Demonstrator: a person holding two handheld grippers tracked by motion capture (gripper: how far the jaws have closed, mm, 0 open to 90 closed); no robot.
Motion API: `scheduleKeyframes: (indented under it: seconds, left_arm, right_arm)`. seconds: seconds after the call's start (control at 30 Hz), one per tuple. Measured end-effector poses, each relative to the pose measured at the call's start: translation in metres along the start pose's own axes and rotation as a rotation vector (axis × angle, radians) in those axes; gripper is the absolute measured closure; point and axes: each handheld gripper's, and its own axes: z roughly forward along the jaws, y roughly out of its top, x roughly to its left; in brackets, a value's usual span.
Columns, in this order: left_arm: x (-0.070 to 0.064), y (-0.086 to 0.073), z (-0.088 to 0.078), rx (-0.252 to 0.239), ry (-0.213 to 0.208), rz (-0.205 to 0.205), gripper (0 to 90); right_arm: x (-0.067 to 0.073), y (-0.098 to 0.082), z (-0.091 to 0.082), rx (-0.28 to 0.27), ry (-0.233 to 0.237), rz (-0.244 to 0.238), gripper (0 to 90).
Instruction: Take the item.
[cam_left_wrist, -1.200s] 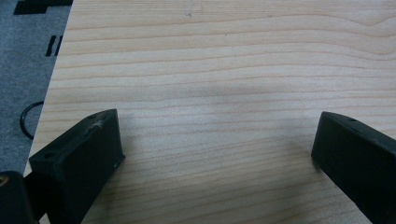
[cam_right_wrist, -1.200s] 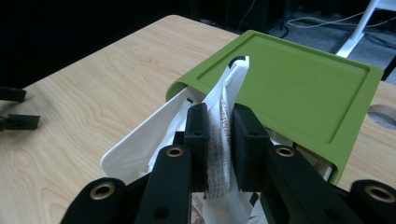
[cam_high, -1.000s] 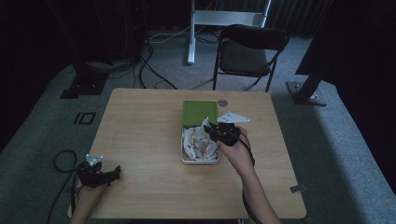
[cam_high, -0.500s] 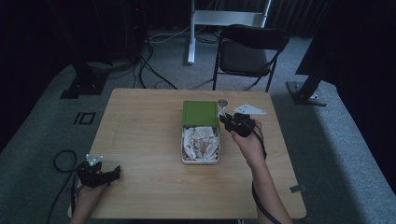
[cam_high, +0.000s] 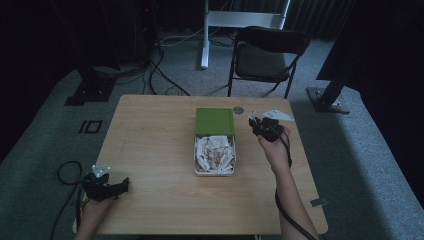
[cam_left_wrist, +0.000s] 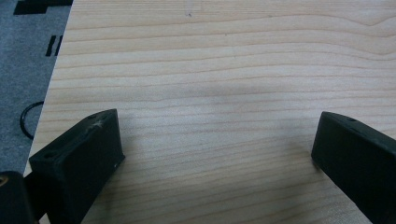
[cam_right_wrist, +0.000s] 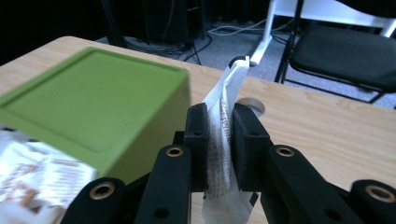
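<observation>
A metal tin (cam_high: 196, 165) with its green lid (cam_high: 214, 121) raised holds several white paper sachets (cam_high: 215, 152) at the table's middle. My right gripper (cam_high: 255, 121) hovers just right of the lid, shut on one white sachet (cam_right_wrist: 223, 122) that stands upright between its pads, with the green lid (cam_right_wrist: 93, 107) close on its left. Near the front left corner my left gripper (cam_high: 121, 184) rests low over bare wood. Its jaws stand wide apart in the left gripper view, open with nothing between them (cam_left_wrist: 215, 154).
A small white card (cam_high: 278, 114) lies near the far right edge, and a round hole cover (cam_high: 238, 109) sits behind the tin. A black folding chair (cam_high: 265, 57) stands beyond the table. Cables trail off the left front corner.
My right gripper has carried the sachet from over the tin out to the right, past the lid. The left gripper has stayed put.
</observation>
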Motion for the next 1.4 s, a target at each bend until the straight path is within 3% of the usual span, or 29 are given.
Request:
scheduleKeyframes:
  seconds: [0.17, 0.33, 0.5, 1.1, 1.4]
  left_arm:
    - [0.0, 0.0, 0.0, 0.0, 0.0, 0.0, 2.6]
    - [0.0, 0.0, 0.0, 0.0, 0.0, 0.001, 2.6]
    - [0.0, 0.0, 0.0, 0.0, 0.0, 0.0, 2.6]
    - [0.0, 0.0, 0.0, 0.0, 0.0, 0.0, 2.6]
    - [0.0, 0.0, 0.0, 0.0, 0.0, 0.0, 2.6]
  right_arm:
    - [-0.013, -0.012, 0.013, 0.044, -0.043, 0.028, 78.0]
    - [-0.023, -0.028, 0.028, 0.076, -0.049, 0.066, 78.0]
    - [-0.03, -0.042, 0.045, 0.131, -0.084, 0.072, 78.1]
    - [-0.043, -0.07, 0.085, 0.234, -0.119, 0.094, 76.5]
    - [-0.047, -0.068, 0.085, 0.242, -0.128, 0.092, 47.3]
